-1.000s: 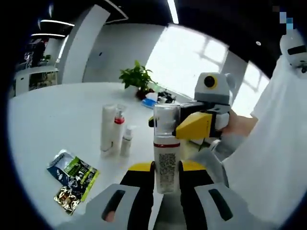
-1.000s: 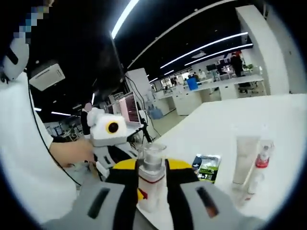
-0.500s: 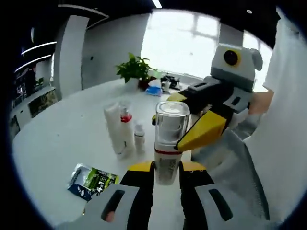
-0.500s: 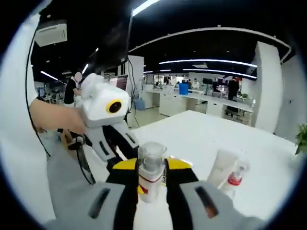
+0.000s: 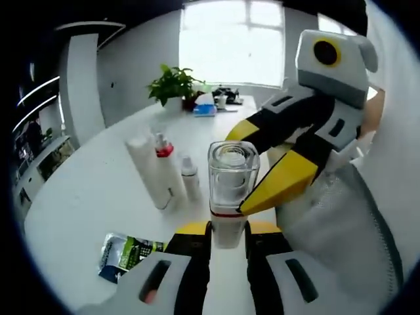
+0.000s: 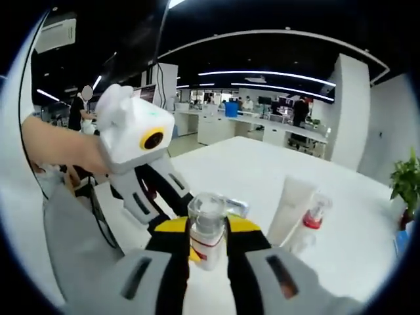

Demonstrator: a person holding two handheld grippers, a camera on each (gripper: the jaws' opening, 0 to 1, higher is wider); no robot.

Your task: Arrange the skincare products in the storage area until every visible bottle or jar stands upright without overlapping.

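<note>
Both grippers hold one clear-capped pump bottle (image 5: 231, 190) above the near part of the white table (image 5: 98, 197). In the left gripper view, the left gripper (image 5: 228, 237) pinches the bottle's lower white body between its yellow-tipped black jaws, just under the red band; the bottle stands upright, its square clear cap up. The right gripper (image 5: 279, 177) comes in from the right, one yellow jaw lying against the bottle's right side near the red band; its other jaw runs behind the cap. In the right gripper view, the right gripper (image 6: 208, 241) clamps the same bottle (image 6: 208, 230) at its body, and the left gripper (image 6: 172, 200) reaches in from the left, its grey-and-black fingers touching the bottle's left side, a bare hand (image 6: 56, 147) behind it. Farther out on the table, left of the held bottle, a white tube (image 5: 146, 172) stands on its cap, a red-collared spray bottle (image 5: 165, 167) just beside it, and a small white bottle (image 5: 190, 178) just right of that, all upright and close together. A green-and-black sachet (image 5: 128, 252) lies flat at the near left. At the far table edge sit a potted plant (image 5: 172, 85) and a blue tissue box (image 5: 205, 108).
</note>
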